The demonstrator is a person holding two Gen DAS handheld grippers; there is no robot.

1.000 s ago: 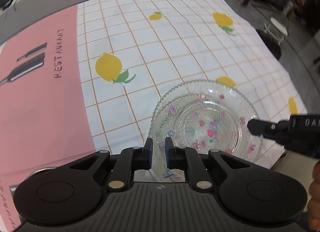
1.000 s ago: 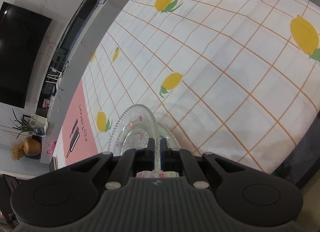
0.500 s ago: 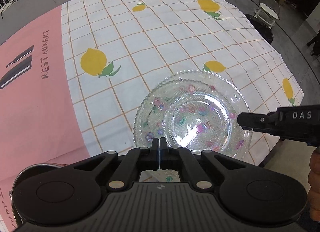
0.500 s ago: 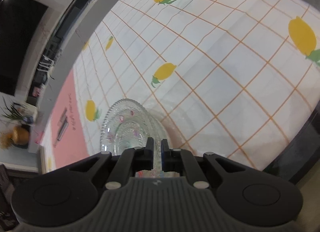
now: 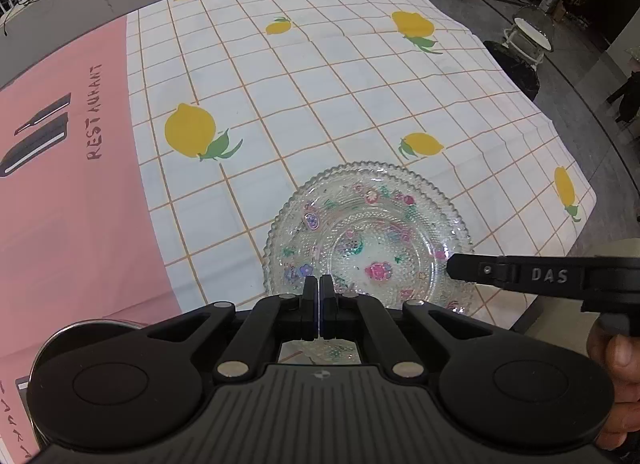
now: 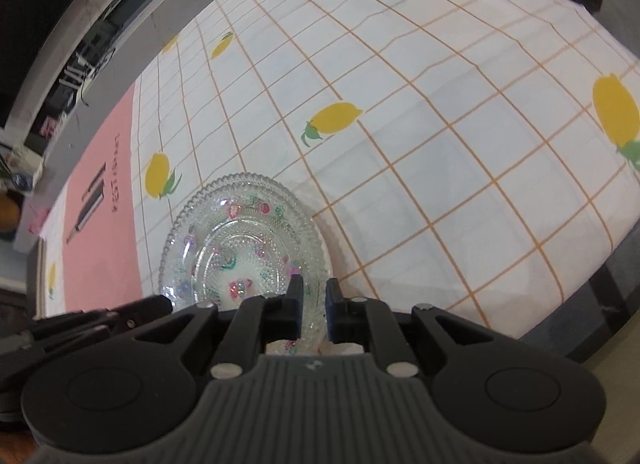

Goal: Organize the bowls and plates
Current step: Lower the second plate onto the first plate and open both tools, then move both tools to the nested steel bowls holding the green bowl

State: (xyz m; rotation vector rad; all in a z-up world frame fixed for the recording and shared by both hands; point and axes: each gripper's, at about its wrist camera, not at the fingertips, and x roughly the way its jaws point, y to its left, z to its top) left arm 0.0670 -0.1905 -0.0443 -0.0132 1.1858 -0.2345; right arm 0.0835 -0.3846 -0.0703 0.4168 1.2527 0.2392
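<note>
- Glass plates (image 5: 368,232), stacked, clear with floral print and beaded rims, rest on the lemon-print tablecloth (image 5: 320,84) near its corner.
- Left gripper (image 5: 319,284): fingers pressed together above the near rim; whether glass sits between them cannot be told.
- Right gripper (image 6: 311,296): fingers parted, straddling the rim (image 6: 316,304) without clamping it.
- Pink restaurant-print cloth (image 5: 60,204) adjoins.

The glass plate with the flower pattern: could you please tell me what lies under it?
Under the glass plate, the checked lemon tablecloth shows through. A second beaded rim suggests another plate beneath, though I cannot confirm it.
</note>
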